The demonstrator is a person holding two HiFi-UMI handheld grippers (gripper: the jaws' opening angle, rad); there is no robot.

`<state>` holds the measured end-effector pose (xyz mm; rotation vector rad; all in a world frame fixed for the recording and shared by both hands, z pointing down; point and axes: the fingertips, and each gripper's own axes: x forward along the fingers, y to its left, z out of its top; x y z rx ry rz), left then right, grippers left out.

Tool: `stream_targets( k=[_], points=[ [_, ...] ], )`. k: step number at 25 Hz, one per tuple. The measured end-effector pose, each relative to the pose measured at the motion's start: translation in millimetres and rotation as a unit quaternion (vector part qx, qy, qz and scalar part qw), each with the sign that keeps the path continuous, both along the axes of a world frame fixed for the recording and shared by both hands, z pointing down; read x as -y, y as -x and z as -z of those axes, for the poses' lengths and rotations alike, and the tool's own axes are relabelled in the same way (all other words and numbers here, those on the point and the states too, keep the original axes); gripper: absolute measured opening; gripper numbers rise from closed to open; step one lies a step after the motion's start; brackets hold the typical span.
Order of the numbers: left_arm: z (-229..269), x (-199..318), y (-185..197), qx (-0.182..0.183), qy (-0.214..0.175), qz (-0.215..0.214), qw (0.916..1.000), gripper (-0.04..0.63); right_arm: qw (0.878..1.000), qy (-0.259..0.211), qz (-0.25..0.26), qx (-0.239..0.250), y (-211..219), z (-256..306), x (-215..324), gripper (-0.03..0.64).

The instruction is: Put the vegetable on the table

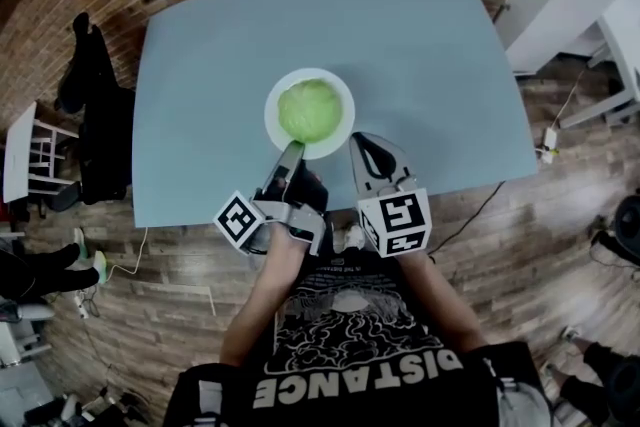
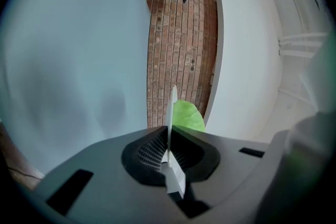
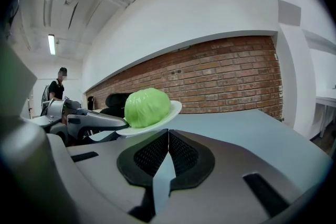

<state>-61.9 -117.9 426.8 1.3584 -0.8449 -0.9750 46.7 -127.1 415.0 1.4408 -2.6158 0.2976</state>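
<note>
At the table's (image 1: 420, 45) left edge stands a dark chair with black clothing (image 1: 95, 105), partly off the frame's side and too dark to read in detail.

The left gripper (image 1: 292, 150) reaches in over the near edge. Its jaws are closed on the near rim of a white plate (image 1: 340, 87), and they cover that stretch of rim in the head view. In the left gripper view the plate (image 2: 172, 105) shows only as a thin white line pinched between the two pads of that gripper (image 2: 169, 136), whose body hides the rest. Only a slice of the green vegetable (image 2: 186, 115) shows past it.

The vegetable (image 1: 310, 110), a round pale-green head, sits on the plate, about midway along the table and nearer its near edge than its far one.

Just right of the plate, the right gripper (image 1: 362, 143) points across the near edge with its jaws pressed together and nothing between them. In its own view the right gripper (image 3: 168, 136) faces the vegetable (image 3: 147, 106) on the plate (image 3: 170, 113), which looks slanted. The gripper body blocks the plate's base, so I cannot tell whether the plate rests flat on the table. The left gripper (image 3: 94, 120) meets the plate from the left.

Beyond the table's right edge, white furniture (image 1: 620, 35) is cut off by the frame.
</note>
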Motion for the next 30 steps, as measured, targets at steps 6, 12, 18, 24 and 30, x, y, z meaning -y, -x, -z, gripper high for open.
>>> stream_targets(
  k=[6,12,18,24,30],
  points=[
    [-9,13,9,0.001,0.009,0.004,1.0,0.014,1.0,0.005,0.004,-0.004,8,-5,13,0.009],
    [-23,29,26,0.001,0.014,0.008,0.9999,0.014,1.0,0.008,0.005,-0.012,20,-7,28,0.009],
    [-41,43,34,0.004,0.028,-0.001,0.9996,0.013,1.0,0.011,-0.003,-0.013,28,-8,44,0.009],
    [-59,57,43,0.012,0.041,-0.012,0.999,0.014,1.0,0.016,0.001,-0.017,39,-14,56,0.009],
    [-80,66,46,0.024,0.053,-0.033,0.9977,0.014,1.0,0.019,-0.004,-0.021,44,-15,69,0.009]
  ],
)
